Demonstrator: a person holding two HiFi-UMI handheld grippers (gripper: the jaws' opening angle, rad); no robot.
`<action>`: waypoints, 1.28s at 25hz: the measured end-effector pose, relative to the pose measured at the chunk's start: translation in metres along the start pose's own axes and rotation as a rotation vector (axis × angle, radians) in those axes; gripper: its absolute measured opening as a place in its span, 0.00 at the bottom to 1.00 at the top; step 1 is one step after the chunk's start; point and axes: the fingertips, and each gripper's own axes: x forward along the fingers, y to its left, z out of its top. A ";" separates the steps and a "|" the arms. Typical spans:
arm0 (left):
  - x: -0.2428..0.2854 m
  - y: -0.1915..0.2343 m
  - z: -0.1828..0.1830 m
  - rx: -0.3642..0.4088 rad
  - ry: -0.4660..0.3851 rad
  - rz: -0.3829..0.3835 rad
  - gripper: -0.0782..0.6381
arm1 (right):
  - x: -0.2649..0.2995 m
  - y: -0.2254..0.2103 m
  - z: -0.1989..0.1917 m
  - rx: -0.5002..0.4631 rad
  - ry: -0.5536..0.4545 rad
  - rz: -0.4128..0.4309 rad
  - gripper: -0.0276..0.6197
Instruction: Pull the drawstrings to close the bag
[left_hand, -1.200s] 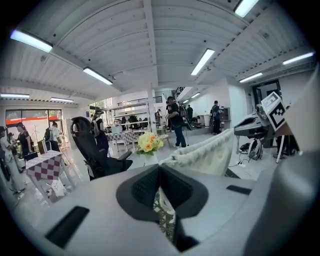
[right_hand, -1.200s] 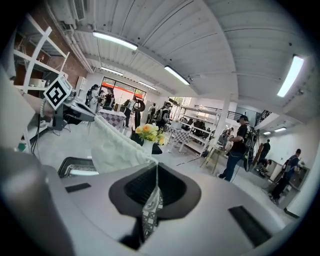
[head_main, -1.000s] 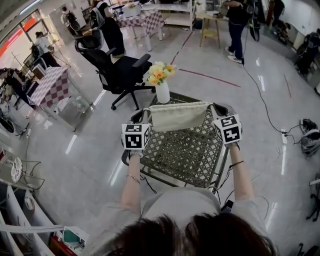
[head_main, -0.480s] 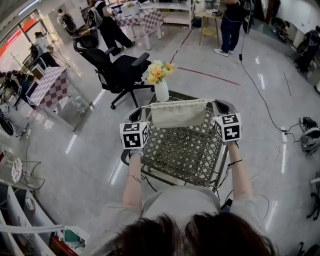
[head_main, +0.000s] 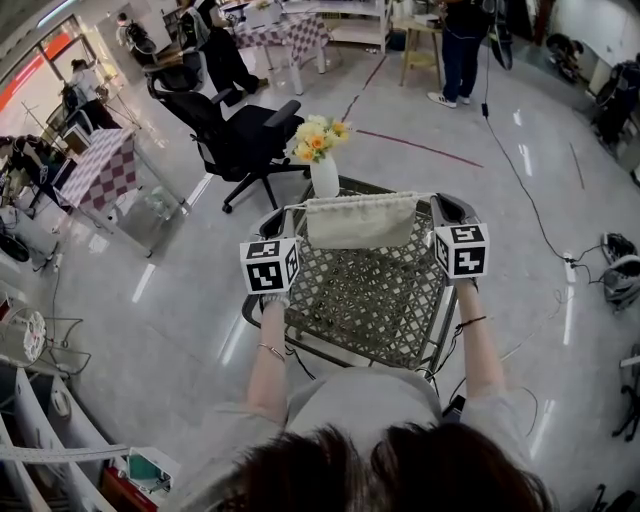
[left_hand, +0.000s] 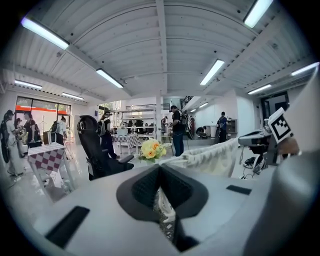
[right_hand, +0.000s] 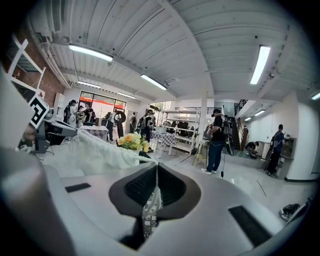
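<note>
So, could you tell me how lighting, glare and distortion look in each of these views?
Head view: heavy fisheye curving, with light streaks glaring off the glossy floor; the bag is sharp. Left gripper view: black vignetted corners, the left hand-held gripper, shut on the drawstring, soft up close. Right gripper view: the same, ceiling tubes blown out.

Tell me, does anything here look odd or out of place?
Nothing stands out. The cloth bag hangs stretched between the left tongs and right tongs, each shut on a drawstring; the flower vase stands upright.
</note>
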 end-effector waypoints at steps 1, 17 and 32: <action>0.000 0.000 0.000 -0.006 -0.002 0.000 0.15 | 0.000 -0.001 0.000 0.008 -0.003 -0.001 0.08; 0.001 0.003 0.009 -0.056 -0.049 0.013 0.15 | 0.003 -0.013 0.005 0.117 -0.049 -0.030 0.08; -0.002 0.006 0.014 -0.105 -0.093 0.027 0.15 | 0.001 -0.023 0.006 0.168 -0.072 -0.065 0.08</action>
